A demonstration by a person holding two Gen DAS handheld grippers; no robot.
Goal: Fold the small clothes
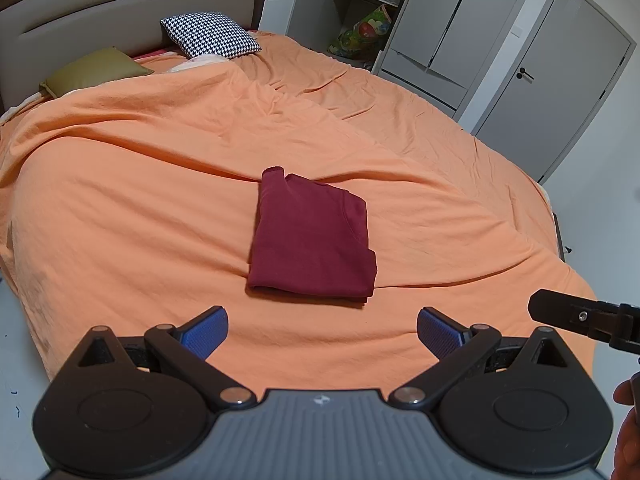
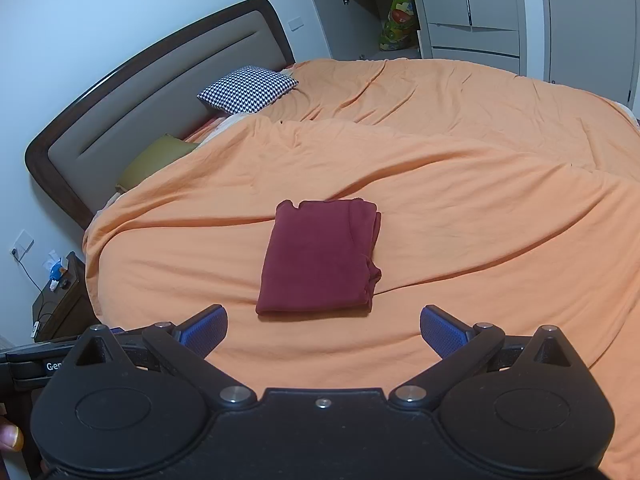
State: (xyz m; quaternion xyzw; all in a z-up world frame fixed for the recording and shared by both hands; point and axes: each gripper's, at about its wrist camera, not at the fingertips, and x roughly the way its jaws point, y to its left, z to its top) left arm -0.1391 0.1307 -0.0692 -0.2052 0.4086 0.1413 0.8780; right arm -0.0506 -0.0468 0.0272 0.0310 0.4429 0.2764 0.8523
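Overhead, an orange bedspread covers a wide bed with a padded headboard. Left to right in the right wrist view: a dark nightstand with small items, an olive pillow, a houndstooth pillow, grey wardrobes. A shirt, maroon and folded into a rectangle, lies mid-bed, just beyond both tools. The left tool and right tool hang with fingers wide apart, gripping nothing. Partial lettering "Gen" shows at lower left.
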